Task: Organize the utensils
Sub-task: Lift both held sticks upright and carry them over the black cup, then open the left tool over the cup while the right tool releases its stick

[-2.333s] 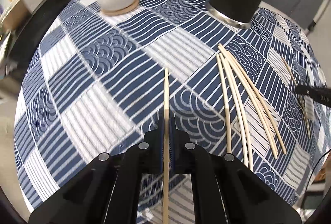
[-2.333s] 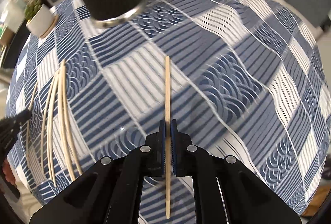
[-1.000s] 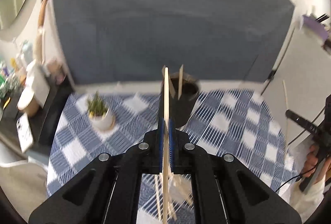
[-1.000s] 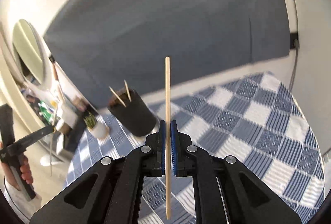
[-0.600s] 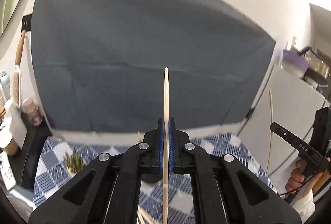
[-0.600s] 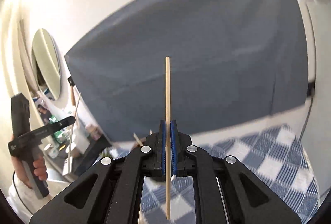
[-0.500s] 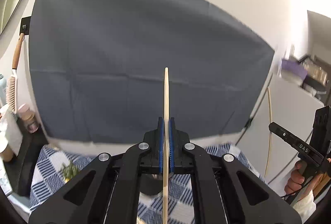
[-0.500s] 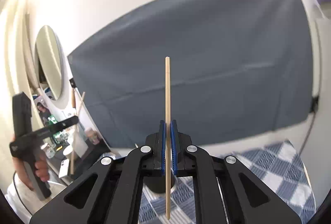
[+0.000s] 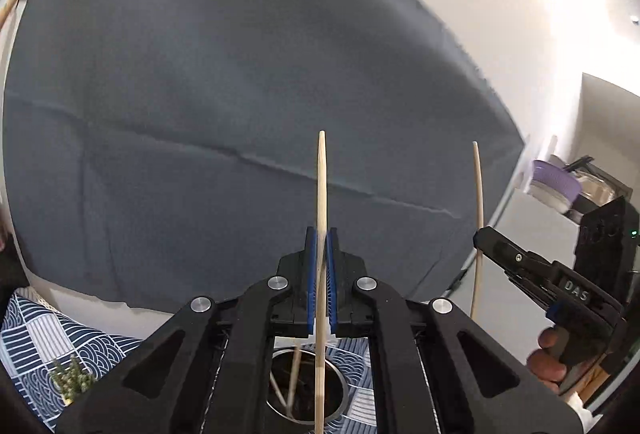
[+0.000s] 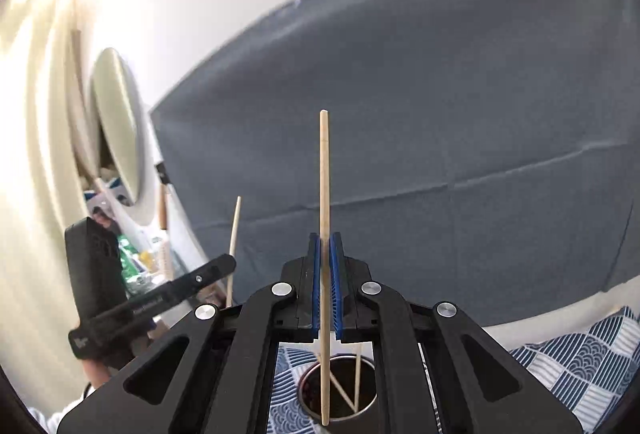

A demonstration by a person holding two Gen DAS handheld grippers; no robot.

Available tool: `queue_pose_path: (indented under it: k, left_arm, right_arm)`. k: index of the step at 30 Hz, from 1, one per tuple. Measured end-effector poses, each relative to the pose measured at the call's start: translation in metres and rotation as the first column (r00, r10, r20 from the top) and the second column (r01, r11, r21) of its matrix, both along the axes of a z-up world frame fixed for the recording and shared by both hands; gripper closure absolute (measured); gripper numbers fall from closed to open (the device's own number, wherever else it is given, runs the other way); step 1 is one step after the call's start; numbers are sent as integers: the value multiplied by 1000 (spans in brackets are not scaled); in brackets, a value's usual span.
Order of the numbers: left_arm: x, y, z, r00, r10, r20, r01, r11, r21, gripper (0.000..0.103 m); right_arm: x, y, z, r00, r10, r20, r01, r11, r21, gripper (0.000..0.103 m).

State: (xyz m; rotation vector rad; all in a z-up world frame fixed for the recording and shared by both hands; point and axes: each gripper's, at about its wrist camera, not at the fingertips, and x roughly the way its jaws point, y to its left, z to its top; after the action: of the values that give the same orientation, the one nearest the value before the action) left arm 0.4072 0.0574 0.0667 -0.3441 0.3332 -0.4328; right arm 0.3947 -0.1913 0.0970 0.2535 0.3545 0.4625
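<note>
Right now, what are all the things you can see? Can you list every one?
held chopsticks: two, pale wood, one upright in the left tool, one upright in the right tool
holder: one, dark with a metal rim, on the table below both tools
chopsticks in holder: at least two, pale wood, leaning inside
tablecloth: one, blue and white checked, over the table
potted plant: one, green, on the table at lower left
backdrop: one, grey cloth, on the wall
mirror: one, oval, on the wall
left tool: black, blue pads, shut on a chopstick
right tool: black, blue pads, shut on a chopstick
</note>
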Motion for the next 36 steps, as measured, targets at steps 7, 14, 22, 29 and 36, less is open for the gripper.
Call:
queue_pose_path:
  k: [7,14,22,29,36]
  left_arm:
    - [40,-8,-43,1000,-9,-26,7,999,-50,98]
    - [56,-18,-74,998,-53,-39,51,997,-65,98]
    - [54,-20,-90,995,-91,-30,89,995,-47,98]
    - [35,-21,-83,998,-50,-27,50,999,-5,81]
    - [13,-12,-67,999,0,-32,0,1000,4,58]
  right_arm:
    - [40,24,-40,998,-12,-67,13,1000,13,98]
    - [58,38,-77,992,-34,-121,36,999,17,98]
    - [55,33,-110,985,-42,-168,52,997,59,95]
    - [43,16,-118,977,-71,-201,84,995,55,93]
    - [13,-6,-96,974,-152,-167,153,988,-10,63]
